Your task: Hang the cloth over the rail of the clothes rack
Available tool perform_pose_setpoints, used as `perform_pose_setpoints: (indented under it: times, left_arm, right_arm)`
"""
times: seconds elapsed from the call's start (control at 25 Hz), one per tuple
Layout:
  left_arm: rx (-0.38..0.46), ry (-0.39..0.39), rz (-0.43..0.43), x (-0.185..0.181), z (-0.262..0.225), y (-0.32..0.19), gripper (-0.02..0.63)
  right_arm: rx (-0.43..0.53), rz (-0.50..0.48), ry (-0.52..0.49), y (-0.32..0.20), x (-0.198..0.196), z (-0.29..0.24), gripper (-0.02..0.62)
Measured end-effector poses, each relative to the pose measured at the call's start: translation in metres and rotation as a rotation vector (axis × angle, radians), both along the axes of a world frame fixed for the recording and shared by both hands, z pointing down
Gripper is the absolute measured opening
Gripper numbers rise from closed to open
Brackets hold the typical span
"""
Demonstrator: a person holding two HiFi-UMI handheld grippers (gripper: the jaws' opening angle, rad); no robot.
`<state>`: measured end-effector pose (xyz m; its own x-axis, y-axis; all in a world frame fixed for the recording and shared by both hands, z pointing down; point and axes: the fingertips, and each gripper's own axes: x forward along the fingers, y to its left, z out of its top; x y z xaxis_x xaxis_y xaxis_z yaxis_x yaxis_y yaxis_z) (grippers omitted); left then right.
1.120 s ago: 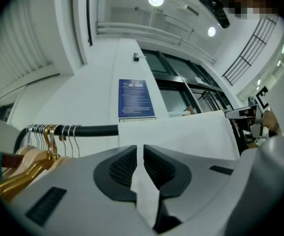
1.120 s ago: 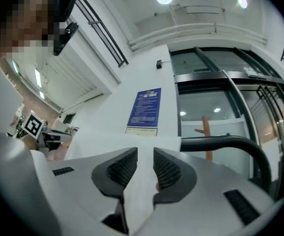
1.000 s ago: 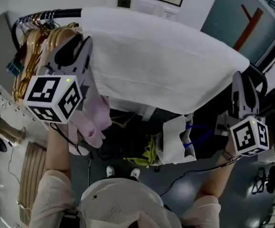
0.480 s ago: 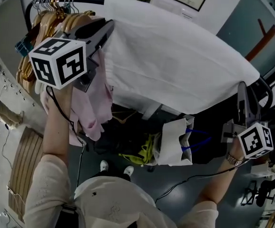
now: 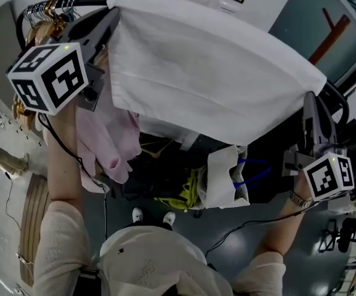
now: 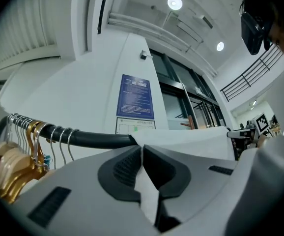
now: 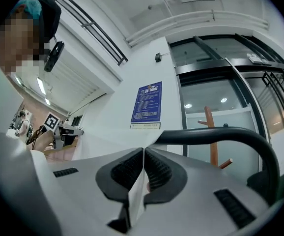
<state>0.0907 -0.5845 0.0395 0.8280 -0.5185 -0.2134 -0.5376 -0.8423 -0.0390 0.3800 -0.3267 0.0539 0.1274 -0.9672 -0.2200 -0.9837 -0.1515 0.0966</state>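
A large white cloth [image 5: 209,73] lies draped over the black rail [image 5: 92,0] of the clothes rack, hanging down on the near side. My left gripper [image 5: 111,18] is at the cloth's upper left corner by the rail. Its jaws have just been closing, and in the left gripper view the left gripper [image 6: 143,150] is shut with a fold of the cloth [image 6: 181,140] pinched between the pads, just in front of the rail [image 6: 98,139]. My right gripper [image 5: 310,97] holds the cloth's right corner. In the right gripper view the right gripper [image 7: 143,152] is shut on the cloth [image 7: 117,139] beside the rail's bend [image 7: 215,133].
Gold and wooden hangers [image 5: 39,23] crowd the rail's left end, and a pink garment [image 5: 107,140] hangs below them. A white bag [image 5: 224,180] and yellow clutter [image 5: 190,193] sit on the floor under the rack. A blue wall notice [image 6: 135,97] is behind the rail.
My left gripper has moved up to the cloth's left corner at the rail and closed on it. The right gripper has kept its place, shut on the right corner.
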Motion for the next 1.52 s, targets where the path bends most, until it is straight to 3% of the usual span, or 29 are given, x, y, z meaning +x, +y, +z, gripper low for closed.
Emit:
perform_pose_setpoints:
  times: [0.16,0.36,0.52,0.68,0.76,0.8,0.88,0.96,1.08,1.32,1.52]
  left_arm:
    - [0.009,0.029,-0.027,-0.003,0.004,-0.004,0.025]
    - [0.068,0.048,-0.151,-0.006,0.01,-0.004,0.029]
    - [0.113,0.058,-0.295,-0.021,0.027,-0.002,0.123]
    - [0.179,0.083,-0.363,-0.038,0.047,0.014,0.117]
    - [0.231,0.098,-0.369,-0.046,0.06,0.031,0.074]
    - [0.246,0.108,-0.356,-0.048,0.068,0.041,0.027]
    - [0.225,0.139,-0.275,-0.048,0.09,0.062,0.012]
    - [0.148,0.17,-0.145,-0.04,0.123,0.079,0.012]
    - [0.02,0.148,-0.003,-0.028,0.179,0.1,0.012]
    - [-0.124,0.1,0.036,-0.021,0.245,0.123,0.012]
    - [-0.107,0.03,0.103,-0.002,0.275,0.156,0.012]
  right_arm:
    - [0.016,0.01,-0.006,-0.001,-0.001,0.005,0.025]
    - [0.049,0.076,-0.03,0.008,0.01,0.004,0.046]
    - [0.098,0.154,0.013,0.03,0.025,0.002,0.052]
    - [0.135,0.097,-0.03,0.049,0.02,0.029,0.032]
    - [0.14,0.023,-0.041,0.052,0.0,0.052,0.018]
    - [0.144,-0.027,-0.047,0.052,-0.013,0.065,0.018]
    - [0.148,-0.14,-0.053,0.05,-0.041,0.091,0.018]
    - [0.131,-0.226,-0.087,0.041,-0.061,0.121,0.018]
    - [0.051,-0.251,-0.166,0.028,-0.08,0.167,0.018]
    - [0.006,-0.215,-0.281,0.02,-0.097,0.221,0.018]
    - [-0.071,-0.223,-0.34,0.011,-0.121,0.271,0.018]
